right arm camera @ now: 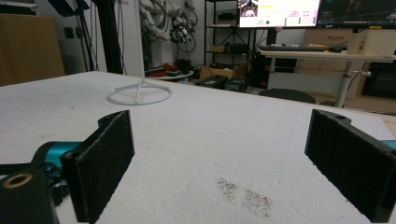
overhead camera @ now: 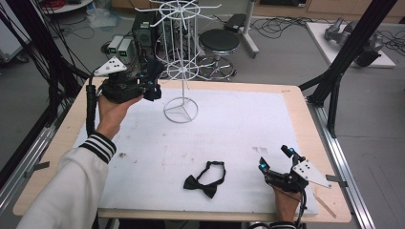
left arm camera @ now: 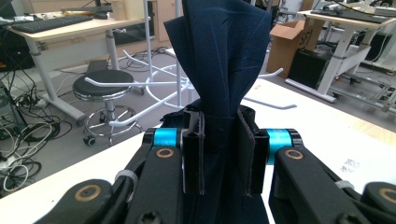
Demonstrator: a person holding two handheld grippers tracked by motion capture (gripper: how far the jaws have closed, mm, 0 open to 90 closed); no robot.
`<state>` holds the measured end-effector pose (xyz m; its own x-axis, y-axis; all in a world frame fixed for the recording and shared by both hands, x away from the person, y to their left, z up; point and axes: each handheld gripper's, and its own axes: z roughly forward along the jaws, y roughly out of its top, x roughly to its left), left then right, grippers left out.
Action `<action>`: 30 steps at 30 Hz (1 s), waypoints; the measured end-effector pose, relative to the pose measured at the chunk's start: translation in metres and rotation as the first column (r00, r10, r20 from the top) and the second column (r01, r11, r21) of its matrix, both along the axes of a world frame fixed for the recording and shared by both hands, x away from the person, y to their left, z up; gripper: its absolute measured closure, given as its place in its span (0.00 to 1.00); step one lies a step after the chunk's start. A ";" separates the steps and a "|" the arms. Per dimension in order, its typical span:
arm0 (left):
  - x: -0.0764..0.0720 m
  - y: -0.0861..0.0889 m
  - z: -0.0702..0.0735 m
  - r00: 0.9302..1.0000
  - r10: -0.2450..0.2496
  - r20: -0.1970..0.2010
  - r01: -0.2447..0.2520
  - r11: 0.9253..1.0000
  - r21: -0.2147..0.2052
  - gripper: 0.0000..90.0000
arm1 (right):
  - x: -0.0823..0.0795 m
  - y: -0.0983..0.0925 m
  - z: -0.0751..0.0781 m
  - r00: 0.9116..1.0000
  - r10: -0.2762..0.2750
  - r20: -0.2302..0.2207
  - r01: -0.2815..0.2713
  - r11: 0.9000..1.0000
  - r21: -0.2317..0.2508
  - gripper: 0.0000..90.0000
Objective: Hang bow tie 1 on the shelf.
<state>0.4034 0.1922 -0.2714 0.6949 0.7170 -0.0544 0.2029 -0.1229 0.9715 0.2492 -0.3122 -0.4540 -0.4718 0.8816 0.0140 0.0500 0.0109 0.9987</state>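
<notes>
— Navy cloth?
— A dark blue bow tie [left arm camera: 219, 60], pinched between the left gripper [overhead camera: 152, 85]'s pads, held up beside the white wire rack [overhead camera: 181, 71].
— Centre of the table [overhead camera: 296, 102]?
— A black bow tie [overhead camera: 205, 179] lies flat near the front edge.
— Right side?
— Right gripper [overhead camera: 276, 159] rests low, jaws spread wide, grasping nothing.

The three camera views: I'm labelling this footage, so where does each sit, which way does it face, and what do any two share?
High view: above the near table edge, looking forward and down; forearms, left gripper and right gripper show.
Left gripper view: on that gripper, facing along jaws clamped on dark navy folded cloth.
Right gripper view: low over the white table mat, between open jaws.
All three share the white wire display stand.
</notes>
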 end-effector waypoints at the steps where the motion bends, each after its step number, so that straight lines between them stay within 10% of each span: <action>1: 0.000 -0.001 0.000 1.000 -0.001 0.001 0.001 1.000 0.001 0.83 | 0.000 0.000 0.000 1.000 0.001 0.001 -0.001 1.000 0.000 0.08; 30: 0.006 -0.030 0.010 1.000 -0.022 -0.002 0.022 0.999 0.050 0.83 | 0.000 0.000 0.000 1.000 0.003 -0.004 -0.003 1.000 0.003 0.08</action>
<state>0.4098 0.1618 -0.2616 0.7106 0.7033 -0.0200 0.2011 -0.1758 0.9637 0.2493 -0.3124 -0.4539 -0.4744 0.8801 0.0186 0.0535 0.0077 0.9985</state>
